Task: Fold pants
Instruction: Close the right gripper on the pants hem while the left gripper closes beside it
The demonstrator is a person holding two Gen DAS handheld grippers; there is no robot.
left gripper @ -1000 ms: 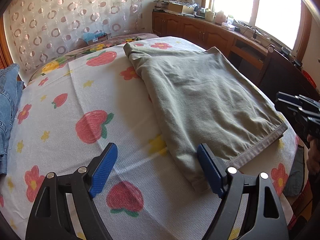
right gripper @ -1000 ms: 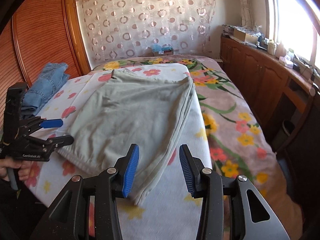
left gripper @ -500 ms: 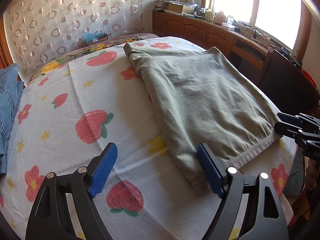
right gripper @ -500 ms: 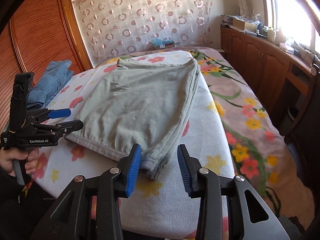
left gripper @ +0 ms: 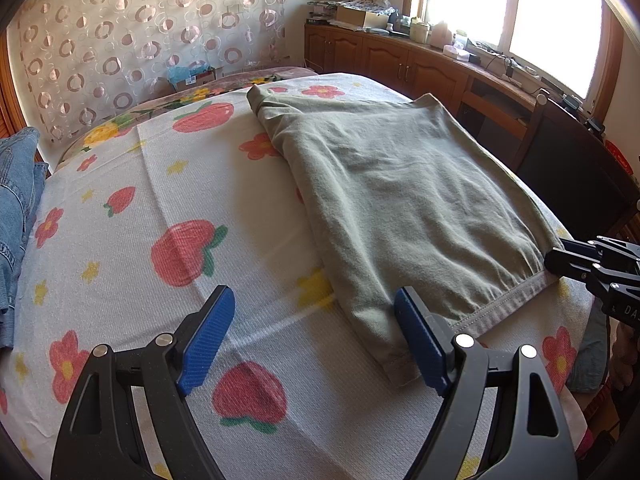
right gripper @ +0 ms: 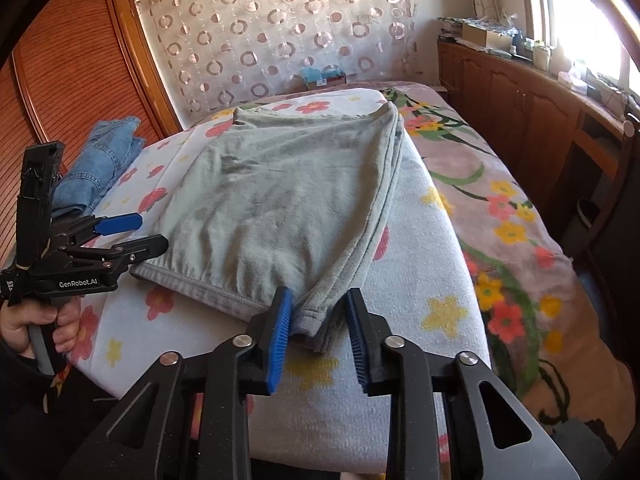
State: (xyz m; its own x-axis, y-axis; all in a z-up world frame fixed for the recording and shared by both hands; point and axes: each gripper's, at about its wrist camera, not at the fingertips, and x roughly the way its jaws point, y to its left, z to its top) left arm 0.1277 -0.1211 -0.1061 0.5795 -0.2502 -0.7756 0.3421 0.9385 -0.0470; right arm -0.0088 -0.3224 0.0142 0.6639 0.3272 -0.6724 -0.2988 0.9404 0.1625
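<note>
Right gripper (right gripper: 318, 332): fingers (right gripper: 280, 330) narrowing at this moment, w/ near right corner of the pants (right gripper: 280, 200) sitting between the blue pads; left pad touching the hem edge, right pad looking just apart from the cloth, so not yet pinching. Also showing at right edge of the left wrist view (left gripper: 560, 260), tips right at the waistband's far end.

Left gripper (left gripper: 314, 336): fingers (left gripper: 208, 336) standing wide, holding nothing. Right pad hovering just beside the other near corner of the waistband, left pad over bare blanket. Seen in the right wrist view (right gripper: 136, 232) too, gripped by a hand (right gripper: 40, 320) at the handle, tips near the waistband's left end; touching or not, can't tell.

Pants: grey-green, lying folded flat on the strawberry-and-flower blanket (left gripper: 120, 240), waistband edge toward the grippers, stacked layers showing along the right side in the right wrist view. Cloth lightly wrinkled, far end reaching near the blanket's far edge.

Blanket lying over a bed w/ a pinkish floral bedspread (right gripper: 500, 220) showing on the right. Blue jeans (right gripper: 104, 160) bunched at the far left of the blanket, well apart from the pants. Circle-patterned curtain (left gripper: 140, 40) hanging behind the bed; wooden cabinets (left gripper: 380, 60) running under the window (left gripper: 540, 12), cluttered w/ small items too small to name. Louvred wooden door (right gripper: 72, 100) standing at the left.
</note>
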